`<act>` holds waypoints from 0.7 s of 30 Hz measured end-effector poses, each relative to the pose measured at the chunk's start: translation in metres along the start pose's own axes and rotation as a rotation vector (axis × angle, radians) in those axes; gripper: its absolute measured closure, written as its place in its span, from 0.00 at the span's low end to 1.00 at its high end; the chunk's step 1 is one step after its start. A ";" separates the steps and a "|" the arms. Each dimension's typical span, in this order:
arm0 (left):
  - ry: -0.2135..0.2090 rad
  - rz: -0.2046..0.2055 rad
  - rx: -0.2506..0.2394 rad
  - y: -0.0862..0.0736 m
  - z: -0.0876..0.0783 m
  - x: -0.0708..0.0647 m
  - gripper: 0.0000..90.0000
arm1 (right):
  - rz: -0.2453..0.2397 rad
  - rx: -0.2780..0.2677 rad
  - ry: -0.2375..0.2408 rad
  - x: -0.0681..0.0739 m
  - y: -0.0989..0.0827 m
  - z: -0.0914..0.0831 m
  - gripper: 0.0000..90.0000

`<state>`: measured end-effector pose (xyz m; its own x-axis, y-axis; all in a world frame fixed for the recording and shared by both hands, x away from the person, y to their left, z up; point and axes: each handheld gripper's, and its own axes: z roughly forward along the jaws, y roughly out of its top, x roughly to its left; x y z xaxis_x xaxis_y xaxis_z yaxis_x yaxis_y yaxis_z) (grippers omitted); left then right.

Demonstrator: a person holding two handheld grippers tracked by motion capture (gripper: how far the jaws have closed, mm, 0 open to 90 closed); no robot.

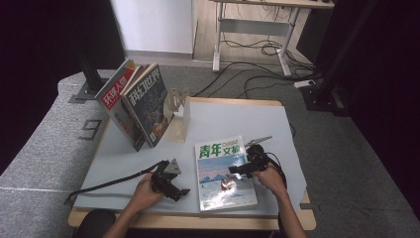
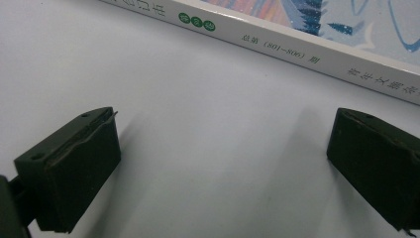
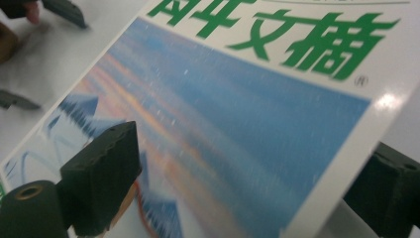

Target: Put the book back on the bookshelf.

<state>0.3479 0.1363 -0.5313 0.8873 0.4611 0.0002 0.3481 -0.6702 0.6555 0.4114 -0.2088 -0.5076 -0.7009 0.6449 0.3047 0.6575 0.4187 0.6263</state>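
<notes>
A magazine (image 1: 225,171) with a green title and a blue sky cover lies flat on the pale table mat (image 1: 233,119), near the front edge. My right gripper (image 1: 232,170) hovers low over its right half, open. In the right gripper view (image 3: 242,188) one jaw stands over the cover (image 3: 237,109) and the other just past the magazine's edge. My left gripper (image 1: 184,192) rests on the mat left of the magazine, open with nothing between its jaws (image 2: 223,168). The magazine's white spine (image 2: 297,49) runs across just ahead of it.
Two magazines (image 1: 131,101) lean upright against a wooden stand (image 1: 181,106) at the back left of the table. A black cable (image 1: 109,183) trails left from my left gripper. Beyond the table stand a desk frame (image 1: 252,29) and floor cables (image 1: 257,49).
</notes>
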 end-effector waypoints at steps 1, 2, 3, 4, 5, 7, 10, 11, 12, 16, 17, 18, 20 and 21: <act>0.000 0.000 0.000 0.000 0.000 0.000 0.00 | 0.000 0.000 0.000 0.000 0.000 0.000 0.11; 0.000 0.000 0.000 0.000 0.000 0.000 0.00 | 0.003 -0.004 -0.003 0.000 0.005 0.004 0.12; 0.000 0.000 0.000 0.000 0.000 0.000 0.00 | 0.003 -0.004 -0.003 0.000 0.005 0.004 0.12; 0.000 0.000 0.000 0.000 0.000 0.000 0.00 | 0.000 -0.005 -0.015 0.000 0.009 0.007 0.14; 0.000 0.000 0.000 0.000 0.000 0.000 0.00 | 0.000 -0.005 -0.015 0.000 0.009 0.007 0.14; 0.000 0.000 0.000 0.000 0.000 0.000 0.00 | 0.009 -0.012 -0.013 0.001 0.011 0.007 0.17; 0.000 0.000 0.000 0.000 0.000 0.000 0.00 | 0.018 -0.009 -0.005 0.001 0.008 0.004 0.22; 0.000 0.000 0.000 0.000 0.000 0.000 0.00 | 0.019 -0.006 0.014 0.003 0.004 -0.001 0.28; 0.000 0.000 0.000 0.000 0.000 0.000 0.00 | 0.019 -0.006 0.014 0.003 0.004 -0.001 0.28; 0.000 -0.001 0.000 0.000 0.000 0.000 0.00 | 0.028 -0.032 0.010 0.003 0.009 -0.006 0.45; 0.000 -0.001 0.000 0.000 0.000 0.000 0.00 | 0.028 -0.032 0.010 0.003 0.009 -0.006 0.45; 0.000 -0.001 0.000 0.000 0.000 0.000 0.00 | 0.032 -0.020 -0.009 0.000 0.013 -0.003 0.49; 0.000 0.000 0.000 0.000 0.000 0.000 0.00 | 0.038 -0.015 -0.019 -0.002 0.017 0.001 0.52; 0.000 0.000 0.000 0.000 0.000 0.000 0.00 | 0.038 -0.015 -0.019 -0.002 0.017 0.001 0.52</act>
<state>0.3480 0.1363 -0.5314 0.8873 0.4612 0.0001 0.3483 -0.6700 0.6556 0.4241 -0.2025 -0.4986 -0.6704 0.6720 0.3147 0.6790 0.3845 0.6254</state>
